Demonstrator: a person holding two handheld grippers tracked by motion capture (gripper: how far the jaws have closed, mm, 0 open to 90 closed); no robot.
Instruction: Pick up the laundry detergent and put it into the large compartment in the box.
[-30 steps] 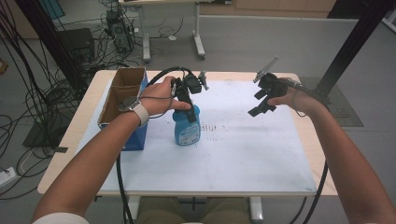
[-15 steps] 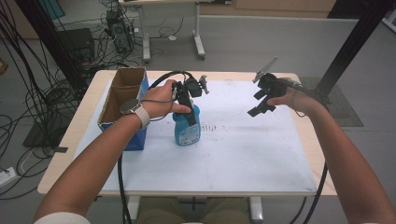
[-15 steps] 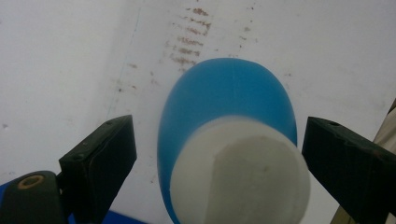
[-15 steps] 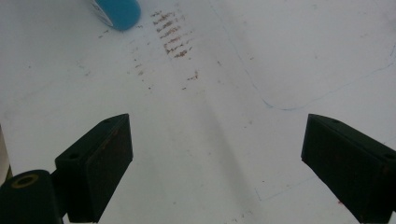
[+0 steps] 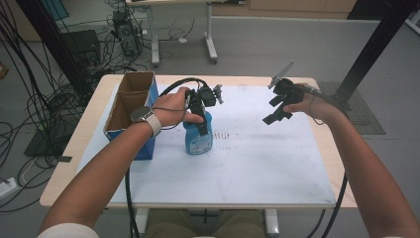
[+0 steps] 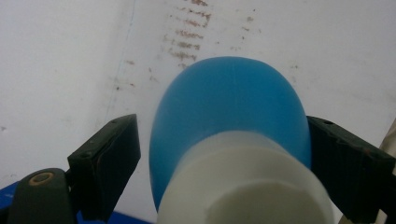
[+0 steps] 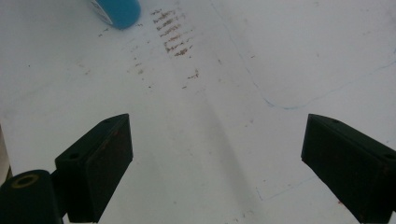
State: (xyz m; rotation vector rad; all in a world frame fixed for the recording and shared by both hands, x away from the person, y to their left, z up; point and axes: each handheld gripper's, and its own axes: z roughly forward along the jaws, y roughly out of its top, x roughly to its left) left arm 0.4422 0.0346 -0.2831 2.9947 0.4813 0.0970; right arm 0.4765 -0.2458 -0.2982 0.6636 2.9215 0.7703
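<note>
A blue bottle [image 5: 198, 141] with a white cap stands upright on the white mat, left of centre. My left gripper [image 5: 200, 119] comes down over its top. In the left gripper view the bottle [image 6: 229, 107] sits between the jaws of the left gripper [image 6: 224, 140]. These jaws have just been closing. A narrow gap remains at the left pad [image 6: 112, 158], and the right pad is at the bottle's side. My right gripper [image 5: 275, 111] hovers over the far right of the mat. In its own view the right gripper [image 7: 215, 140] stands open with nothing between its jaws, and the bottle's base [image 7: 119, 11] shows far off.
An open cardboard box [image 5: 130, 99] with blue sides stands at the table's left, right beside my left forearm. The white mat [image 5: 257, 163] bears brown smudges near the bottle. The wooden table edge [image 5: 69, 168] frames it. Cables trail from both grippers.
My left hand has sunk slightly over the bottle's top. The right hand and its gripper have kept still.
</note>
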